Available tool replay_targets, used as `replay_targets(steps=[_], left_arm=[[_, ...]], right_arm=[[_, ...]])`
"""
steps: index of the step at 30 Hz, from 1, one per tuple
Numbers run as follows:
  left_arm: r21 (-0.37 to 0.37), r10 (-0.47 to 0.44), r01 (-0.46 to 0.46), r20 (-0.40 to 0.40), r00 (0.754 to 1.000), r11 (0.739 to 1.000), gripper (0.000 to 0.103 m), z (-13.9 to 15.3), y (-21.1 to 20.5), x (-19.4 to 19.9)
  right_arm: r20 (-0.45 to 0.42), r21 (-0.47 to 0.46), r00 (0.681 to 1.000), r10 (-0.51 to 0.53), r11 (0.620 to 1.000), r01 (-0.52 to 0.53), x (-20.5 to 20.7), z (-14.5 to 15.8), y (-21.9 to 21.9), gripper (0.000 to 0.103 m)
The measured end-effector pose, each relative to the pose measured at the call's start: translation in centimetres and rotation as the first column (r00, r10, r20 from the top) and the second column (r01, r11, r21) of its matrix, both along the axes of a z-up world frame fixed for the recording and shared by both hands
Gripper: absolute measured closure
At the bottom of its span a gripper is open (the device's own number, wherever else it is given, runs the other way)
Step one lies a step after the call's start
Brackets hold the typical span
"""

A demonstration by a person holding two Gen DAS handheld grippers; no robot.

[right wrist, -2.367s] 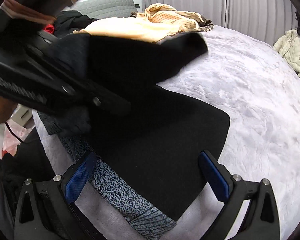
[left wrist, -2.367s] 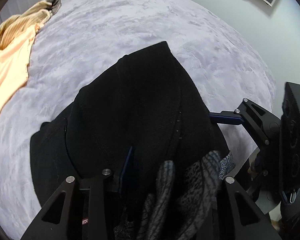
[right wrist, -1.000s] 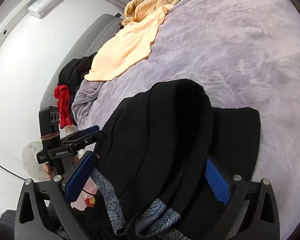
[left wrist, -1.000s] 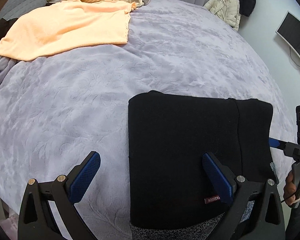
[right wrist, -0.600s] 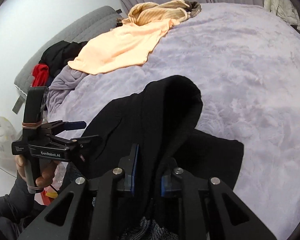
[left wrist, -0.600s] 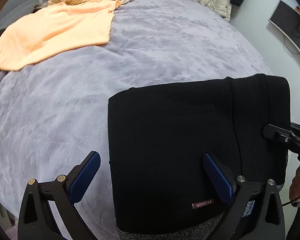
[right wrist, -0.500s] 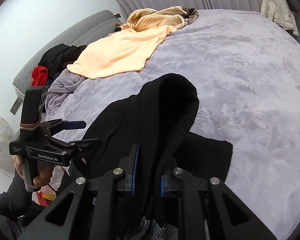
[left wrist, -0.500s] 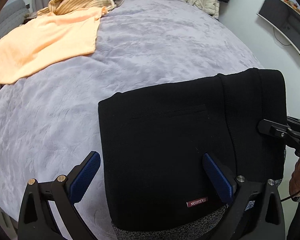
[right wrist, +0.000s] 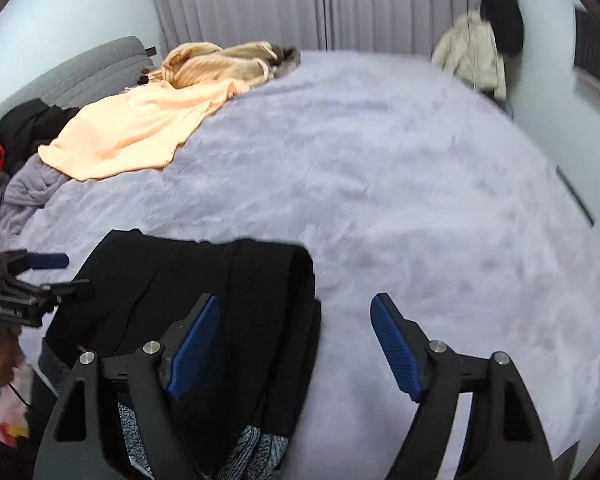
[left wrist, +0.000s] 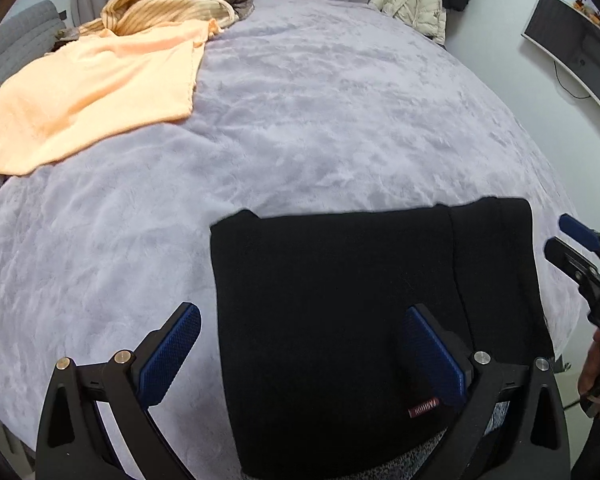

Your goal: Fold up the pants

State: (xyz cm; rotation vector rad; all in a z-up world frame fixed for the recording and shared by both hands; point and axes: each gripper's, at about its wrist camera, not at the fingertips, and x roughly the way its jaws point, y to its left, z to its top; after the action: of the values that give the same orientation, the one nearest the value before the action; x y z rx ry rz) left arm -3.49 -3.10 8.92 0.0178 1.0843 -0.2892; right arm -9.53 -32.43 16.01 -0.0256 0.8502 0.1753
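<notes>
At the near edge of the lavender bed [left wrist: 340, 128], the black pants [left wrist: 340, 300] lie folded flat. The left tool [left wrist: 300, 352] hovers wide open above them, holding nothing; the right tool [right wrist: 296, 344], jaws just reopened, grips nothing.
</notes>
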Motion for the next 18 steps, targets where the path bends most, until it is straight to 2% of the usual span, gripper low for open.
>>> replay_targets(steps=[2,3,5,7,9,10,11,13,16,18], left_arm=[[0.005,0.022,-0.022,-0.009,1.0,1.0,0.001,-0.2,-0.4,1.5],[-0.002,0.025,-0.025,-0.023,0.999,1.0,0.001,-0.7,-0.6,2.2],[0.013,0.026,-0.026,-0.049,0.998,1.0,0.001,-2.0,-1.2,3.3],[0.041,0.037,-0.034,-0.081,0.996,0.999,0.0,-3.7,-1.4,3.8],[0.013,0.05,-0.049,-0.111,0.993,0.999,0.0,-5.3,-1.2,3.9],[0.008,0.055,-0.054,-0.111,0.992,0.999,0.0,-5.7,-1.1,3.8],[0.007,0.055,-0.055,-0.102,0.993,0.998,0.0,-5.9,-1.2,3.7],[0.015,0.05,-0.049,-0.088,0.995,0.999,0.0,-5.7,-1.4,3.5],[0.023,0.049,-0.047,-0.092,0.995,0.999,0.0,-4.7,-0.9,2.9],[0.027,0.057,-0.057,-0.032,0.998,0.998,0.0,-2.8,0.0,1.2]], right_arm=[[0.03,-0.002,0.994,0.105,0.994,-0.105,0.2,1.1,2.3,0.022],[0.019,0.025,0.984,0.177,0.984,-0.177,0.7,1.0,3.7,0.022],[-0.025,0.059,0.966,0.259,0.964,-0.257,2.3,-0.3,5.7,0.022],[-0.095,0.007,0.969,0.228,0.974,-0.228,4.6,-2.7,6.4,0.022],[-0.192,-0.013,0.967,0.164,0.985,-0.17,6.8,-6.3,5.3,0.022],[-0.23,0.042,0.96,0.158,0.987,-0.153,7.2,-7.6,4.1,0.022],[-0.229,0.103,0.96,0.162,0.985,-0.142,7.2,-8.2,3.1,0.021],[-0.21,0.124,0.963,0.166,0.982,-0.143,6.9,-8.0,2.3,0.022],[-0.18,0.033,0.973,0.144,0.99,-0.14,5.4,-6.5,3.1,0.021],[-0.125,0.053,0.982,0.139,0.99,-0.133,3.0,-4.4,3.2,0.021]])
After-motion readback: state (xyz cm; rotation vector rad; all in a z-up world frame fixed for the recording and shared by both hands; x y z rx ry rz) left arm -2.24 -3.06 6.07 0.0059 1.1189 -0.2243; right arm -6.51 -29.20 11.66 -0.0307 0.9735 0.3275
